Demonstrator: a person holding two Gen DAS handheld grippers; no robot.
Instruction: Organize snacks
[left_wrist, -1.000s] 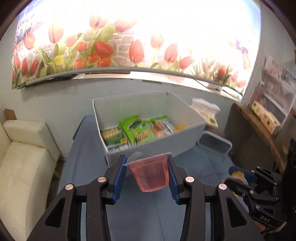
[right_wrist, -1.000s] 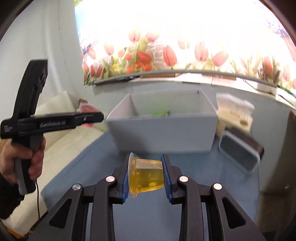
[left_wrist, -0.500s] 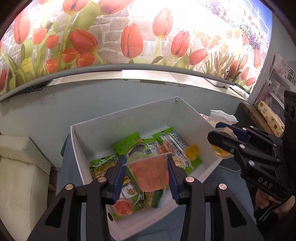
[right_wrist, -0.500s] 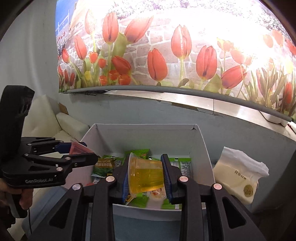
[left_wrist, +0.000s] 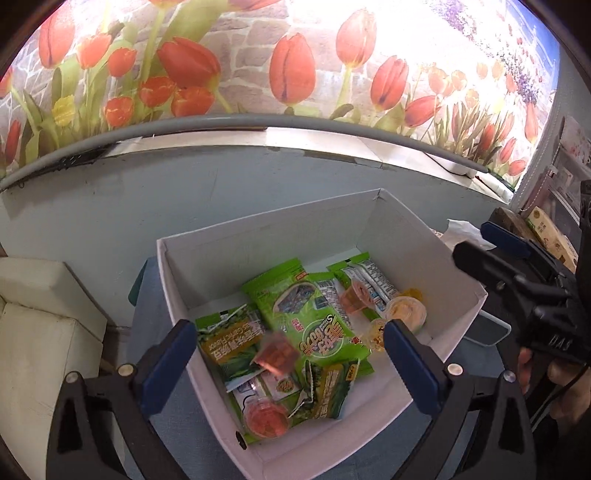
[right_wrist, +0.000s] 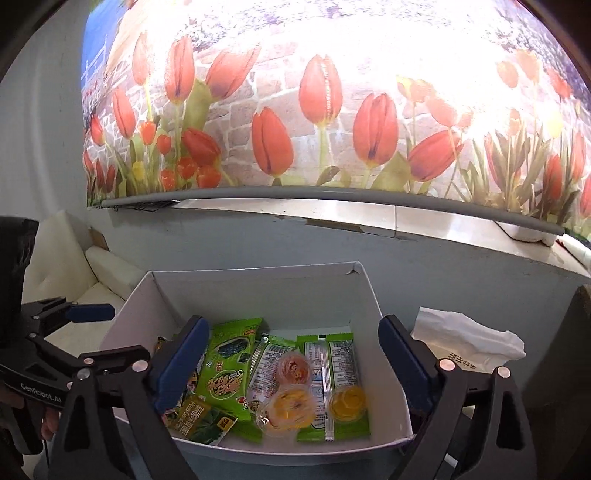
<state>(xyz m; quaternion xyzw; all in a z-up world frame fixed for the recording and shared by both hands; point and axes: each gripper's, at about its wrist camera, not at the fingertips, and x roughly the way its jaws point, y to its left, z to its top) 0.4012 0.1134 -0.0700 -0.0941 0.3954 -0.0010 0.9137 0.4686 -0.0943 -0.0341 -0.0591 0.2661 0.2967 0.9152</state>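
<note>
Inside the white box (left_wrist: 207, 280), on top of the green snack packets (left_wrist: 310, 325), I see a red jelly cup (left_wrist: 277, 354); it looks blurred, and I cannot tell if it touches the packets or is in the air. A second red jelly cup (left_wrist: 264, 419) lies at the near corner of the box, and a third pink one (left_wrist: 356, 295) sits farther back on a packet. Near the right wall of the box there are yellow jelly cups (right_wrist: 291, 404), one of them (right_wrist: 347, 402) on a green packet.

My left gripper (left_wrist: 288, 347) is released, its blue pads (left_wrist: 166, 365) stand wide apart above the near edge of the box, and nothing is between them. My right gripper (right_wrist: 291, 354) is released too, with its pads (right_wrist: 402, 362) spread over the box and holding nothing. From the left wrist view, the right gripper is at the right side of the box; from the right wrist view, the left one is at the left side.

The box stands on a blue tabletop (left_wrist: 147, 306). Just beside its right wall lies a white plastic bag (right_wrist: 469, 343). A cream sofa (left_wrist: 40, 321) is at the left, and a wall with tulip wallpaper (right_wrist: 325, 92) is behind.
</note>
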